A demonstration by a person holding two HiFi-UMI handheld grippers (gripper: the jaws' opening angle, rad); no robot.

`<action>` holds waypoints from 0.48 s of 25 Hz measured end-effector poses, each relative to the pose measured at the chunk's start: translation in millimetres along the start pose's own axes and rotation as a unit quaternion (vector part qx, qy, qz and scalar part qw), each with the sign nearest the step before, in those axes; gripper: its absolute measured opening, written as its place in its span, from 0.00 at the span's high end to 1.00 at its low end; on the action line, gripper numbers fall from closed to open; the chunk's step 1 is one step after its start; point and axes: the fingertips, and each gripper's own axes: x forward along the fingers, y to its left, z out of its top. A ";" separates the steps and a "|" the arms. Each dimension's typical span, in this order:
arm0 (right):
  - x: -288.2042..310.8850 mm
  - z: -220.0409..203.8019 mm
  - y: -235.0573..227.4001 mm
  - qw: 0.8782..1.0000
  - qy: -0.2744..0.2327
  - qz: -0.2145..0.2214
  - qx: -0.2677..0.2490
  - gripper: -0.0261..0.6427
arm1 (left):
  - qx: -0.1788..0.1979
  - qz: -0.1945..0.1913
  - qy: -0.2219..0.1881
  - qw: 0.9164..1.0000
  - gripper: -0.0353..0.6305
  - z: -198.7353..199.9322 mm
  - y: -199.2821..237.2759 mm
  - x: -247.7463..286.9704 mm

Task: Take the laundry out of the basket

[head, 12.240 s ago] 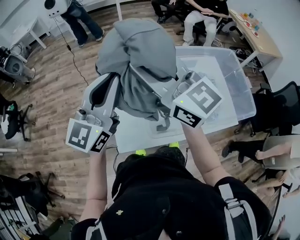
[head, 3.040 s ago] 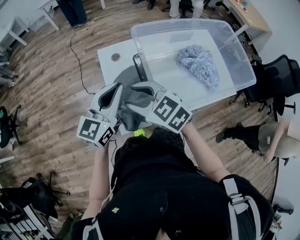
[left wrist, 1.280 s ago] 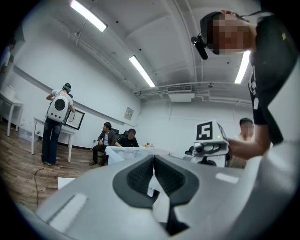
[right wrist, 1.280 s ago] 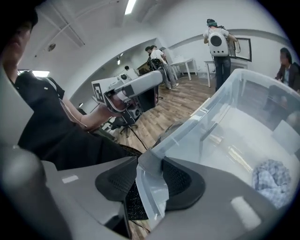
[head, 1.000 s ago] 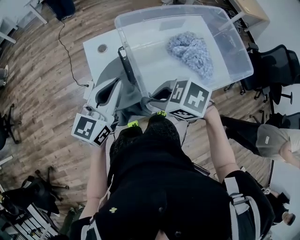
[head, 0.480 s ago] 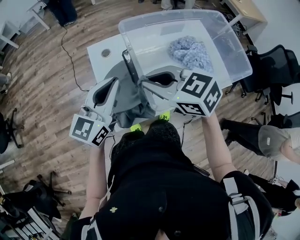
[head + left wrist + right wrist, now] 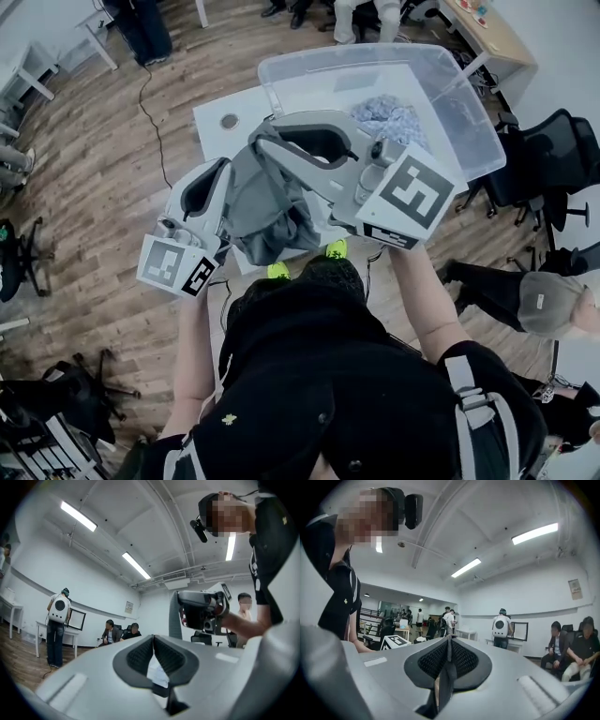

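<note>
**Clerk:** Item one, gray garment [image 7: 267,211]. Location?

**Checker:** Out of the basket, raised in front of the person at 12 o'clock, above the near edge of the worktop [image 7: 246,111]. It hangs slack in a bunch between the two tools.

**Clerk:** Holder, right side?

**Checker:** The right hand-held gripper [image 7: 265,134], jaws pressed together on a dark strip of the garment that runs down through the pads. It grips at the high point, so the cloth's weight hangs below it, clear of the worktop.

**Clerk:** Holder, left side?

**Checker:** The left hand-held gripper [image 7: 225,167], jaws closed with the tips meeting. A pale scrap sits in the gap behind them. It is probably a fold of the same garment, though that view is too tight to be sure. The gripper sits lower, at 9 o'clock of the cloth, likely to keep the piece spread rather than balled up.

**Clerk:** Item two, basket [image 7: 464,103]?

**Checker:** Clear plastic tub with an open top, on the worktop at 1 o'clock.

**Clerk:** Contents?

**Checker:** One crumpled piece of bluish laundry [image 7: 394,114], lying toward the far side. Neither tool touches it.

**Clerk:** Task status?

**Checker:** Judged part done: one piece out, one yet to fetch.
</note>
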 end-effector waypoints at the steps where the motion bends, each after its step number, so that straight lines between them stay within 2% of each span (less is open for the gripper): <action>1: 2.1 8.4 0.9 1.000 -0.011 -0.002 -0.009 0.94 | 0.002 0.002 -0.002 1.000 0.93 2.4 1.5 -1.5; 12: 7.2 74.7 22.0 0.994 -0.090 0.000 -0.069 0.94 | 0.016 0.020 -0.016 1.000 0.93 16.6 2.0 -18.0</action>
